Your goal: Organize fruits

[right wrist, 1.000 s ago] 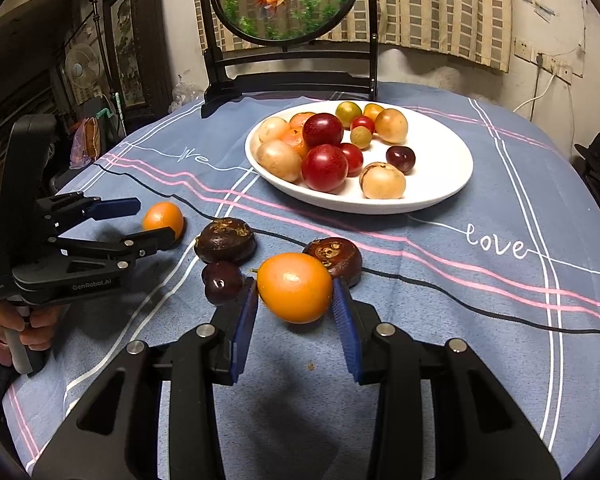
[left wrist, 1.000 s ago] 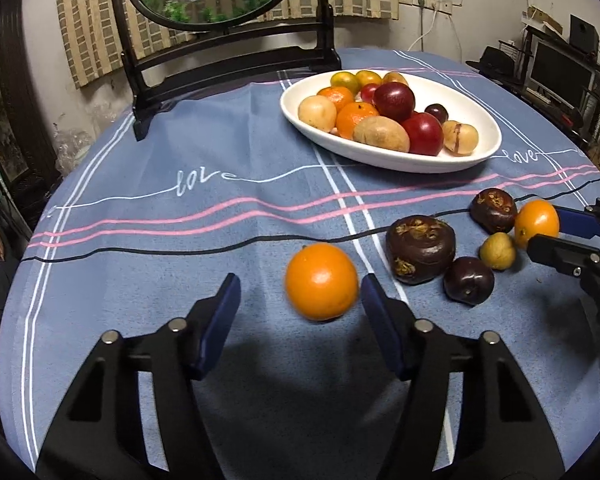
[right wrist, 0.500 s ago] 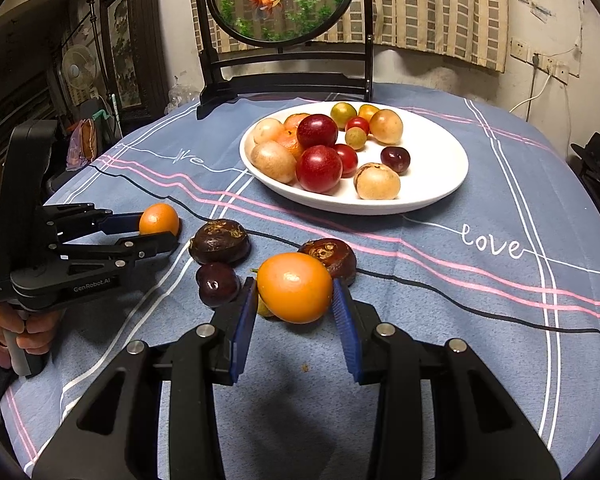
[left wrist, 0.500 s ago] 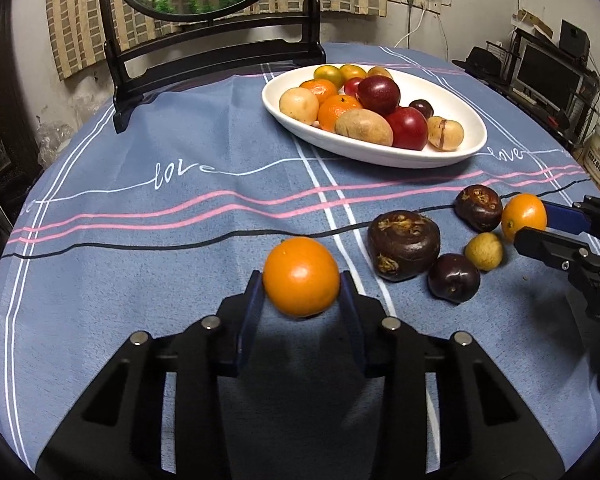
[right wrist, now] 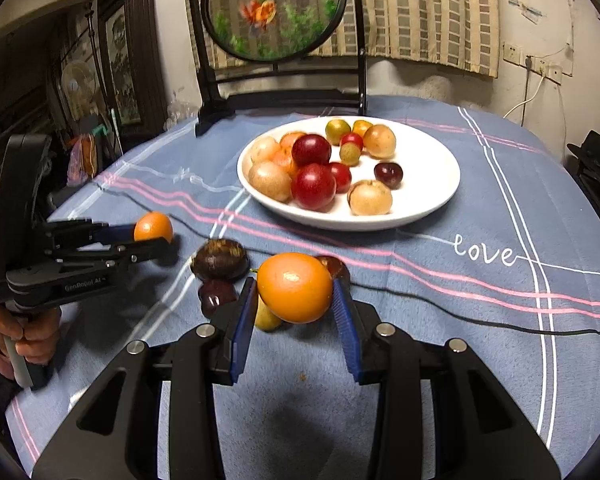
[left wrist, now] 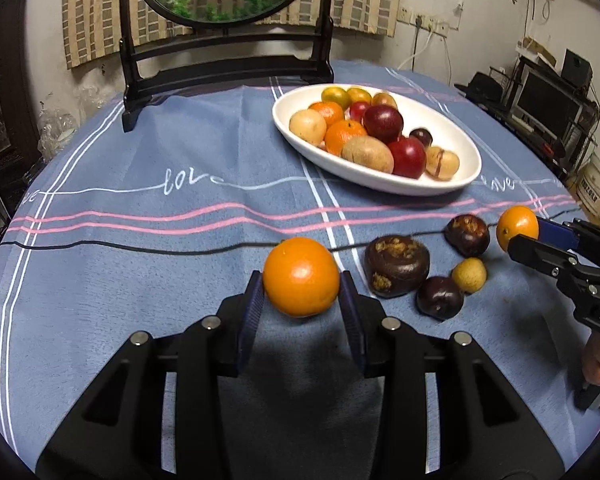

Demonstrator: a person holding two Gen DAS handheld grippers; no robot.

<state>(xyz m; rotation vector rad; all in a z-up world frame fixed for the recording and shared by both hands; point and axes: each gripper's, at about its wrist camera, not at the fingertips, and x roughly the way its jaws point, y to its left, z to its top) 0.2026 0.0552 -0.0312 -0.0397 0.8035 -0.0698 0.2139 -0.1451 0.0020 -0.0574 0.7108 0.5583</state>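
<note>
My left gripper [left wrist: 302, 294] is shut on an orange [left wrist: 301, 276], its blue pads pressed on both sides, near the front middle of the blue tablecloth. My right gripper [right wrist: 294, 300] is shut on a second orange [right wrist: 294, 292]. Each gripper also shows in the other's view: the right gripper [left wrist: 528, 240] with its orange [left wrist: 517, 228], the left gripper [right wrist: 156, 238] with its orange [right wrist: 153, 227]. Between them on the cloth lie dark brown fruits [left wrist: 396, 266] [left wrist: 467, 235], a dark plum [left wrist: 439, 297] and a small yellow fruit [left wrist: 469, 275]. A white plate [left wrist: 452, 184] farther back holds several fruits.
A dark wooden stand with a round fish picture [right wrist: 274, 12] rises at the table's far edge. A person's hand [right wrist: 24, 336] grips the left handle. Shelves with a monitor [left wrist: 548, 100] stand off the right side. Bare cloth [left wrist: 140, 200] stretches left of the plate.
The left gripper's jaws have closed from wide apart onto the orange between them. The right gripper has kept its hold on its own orange; both hands have barely shifted.
</note>
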